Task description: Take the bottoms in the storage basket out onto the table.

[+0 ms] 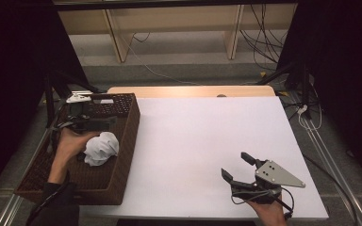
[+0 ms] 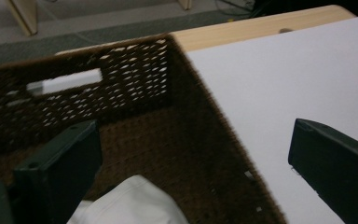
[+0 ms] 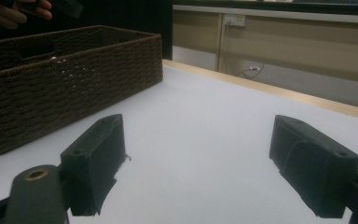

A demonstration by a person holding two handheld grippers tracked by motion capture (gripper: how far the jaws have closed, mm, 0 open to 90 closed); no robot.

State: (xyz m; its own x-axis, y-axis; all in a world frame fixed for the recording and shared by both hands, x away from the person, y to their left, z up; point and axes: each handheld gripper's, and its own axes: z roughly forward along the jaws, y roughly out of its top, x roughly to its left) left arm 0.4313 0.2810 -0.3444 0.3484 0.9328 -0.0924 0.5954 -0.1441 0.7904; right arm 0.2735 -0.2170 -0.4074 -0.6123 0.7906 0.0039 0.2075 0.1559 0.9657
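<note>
Over the basket, left tongs poised wide open, gripping nothing, just above the white cloth lying inside. Likely the pick-up step; next, lowered and closed on the cloth. On the tabletop, right tongs resting wide open, empty, well apart.

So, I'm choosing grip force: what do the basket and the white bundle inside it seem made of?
The basket looks like dark brown woven wicker or rattan, matte, with open gaps in the weave. The white bundle looks like soft crumpled cloth, judging by its folds, though it could be paper.
</note>
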